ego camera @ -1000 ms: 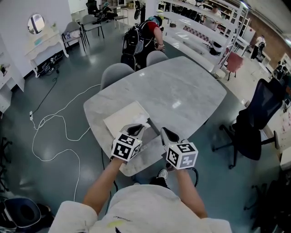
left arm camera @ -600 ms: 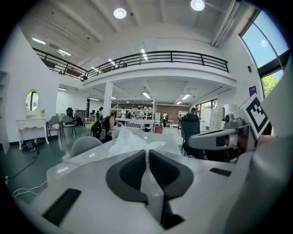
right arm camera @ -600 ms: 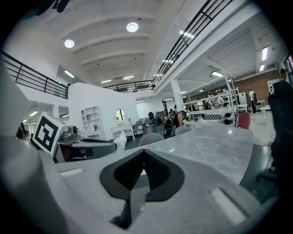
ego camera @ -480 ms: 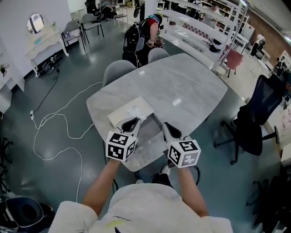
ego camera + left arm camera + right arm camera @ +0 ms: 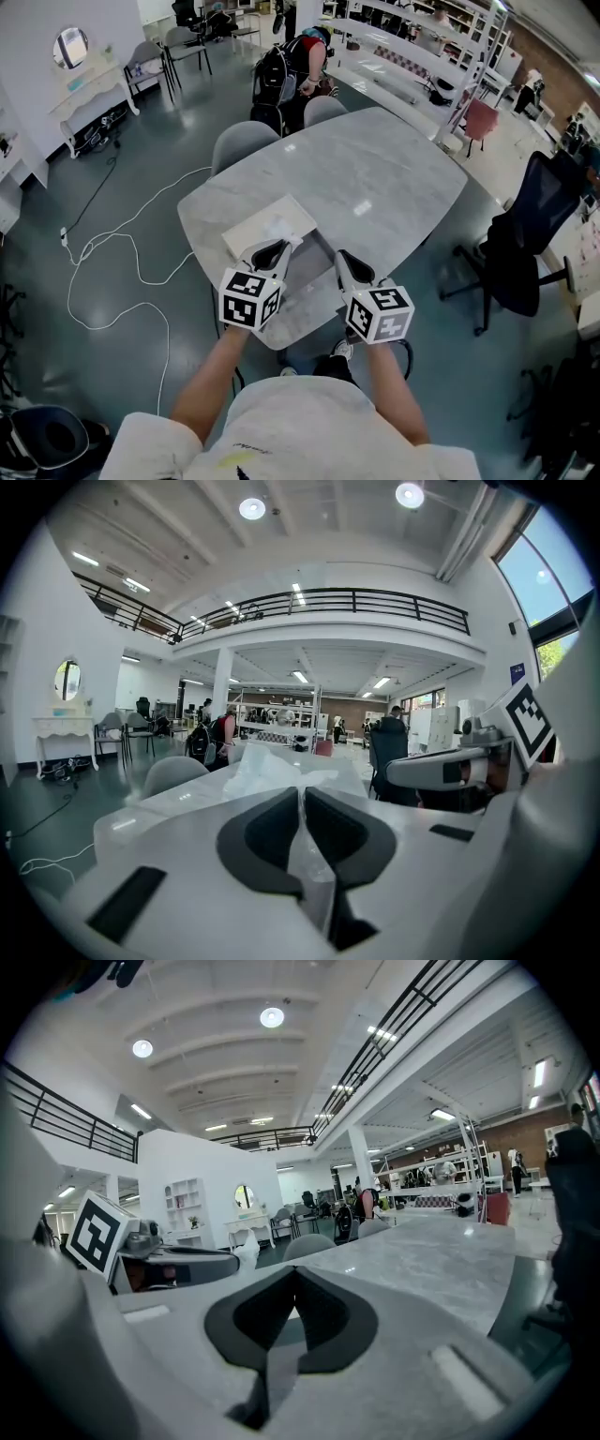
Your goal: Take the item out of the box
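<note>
A flat white box (image 5: 265, 228) lies on the near left part of the marble table (image 5: 375, 178), with crinkled clear plastic wrapping (image 5: 282, 230) on top. My left gripper (image 5: 281, 247) is at the box's near edge. In the left gripper view its jaws (image 5: 302, 794) are shut on a thin sheet of that plastic wrapping (image 5: 267, 766), which bunches up just ahead. My right gripper (image 5: 339, 258) hovers over bare table to the right of the box. Its jaws (image 5: 292, 1274) are shut with nothing between them.
Two grey chairs (image 5: 242, 145) (image 5: 323, 112) stand at the table's far left side. A black office chair (image 5: 530, 244) is on the right. A person with a black backpack (image 5: 291, 66) bends over beyond the table. A white cable (image 5: 122, 253) snakes over the floor.
The view has shifted a little, so the table and box sit slightly higher in the picture. Both grippers keep their places relative to the box, and the left still holds the plastic.
</note>
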Tool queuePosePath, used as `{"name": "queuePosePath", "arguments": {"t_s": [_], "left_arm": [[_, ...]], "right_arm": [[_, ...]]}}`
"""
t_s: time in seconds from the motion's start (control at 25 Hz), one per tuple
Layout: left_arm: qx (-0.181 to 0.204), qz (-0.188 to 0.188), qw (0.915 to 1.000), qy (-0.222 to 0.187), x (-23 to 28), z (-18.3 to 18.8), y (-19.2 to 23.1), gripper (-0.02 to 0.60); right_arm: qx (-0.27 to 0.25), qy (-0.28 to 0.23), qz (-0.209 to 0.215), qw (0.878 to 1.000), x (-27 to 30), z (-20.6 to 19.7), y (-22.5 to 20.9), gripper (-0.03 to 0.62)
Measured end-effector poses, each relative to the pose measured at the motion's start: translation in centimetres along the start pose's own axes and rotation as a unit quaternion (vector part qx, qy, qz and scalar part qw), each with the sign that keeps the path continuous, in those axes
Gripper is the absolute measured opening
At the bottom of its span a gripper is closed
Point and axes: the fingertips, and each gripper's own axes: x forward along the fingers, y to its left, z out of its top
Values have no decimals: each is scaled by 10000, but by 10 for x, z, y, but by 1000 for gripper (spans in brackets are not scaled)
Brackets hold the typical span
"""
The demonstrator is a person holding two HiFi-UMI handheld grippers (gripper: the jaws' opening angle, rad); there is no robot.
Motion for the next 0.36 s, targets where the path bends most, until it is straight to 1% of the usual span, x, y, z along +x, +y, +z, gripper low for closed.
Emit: {"name": "queuePosePath", "arguments": {"t_s": [0.36], "left_arm": [[9, -25, 10000, 55, 4, -5, -1, 29]], "right_arm": [[-7, -7, -15, 10000, 0, -3, -3, 5]]}}
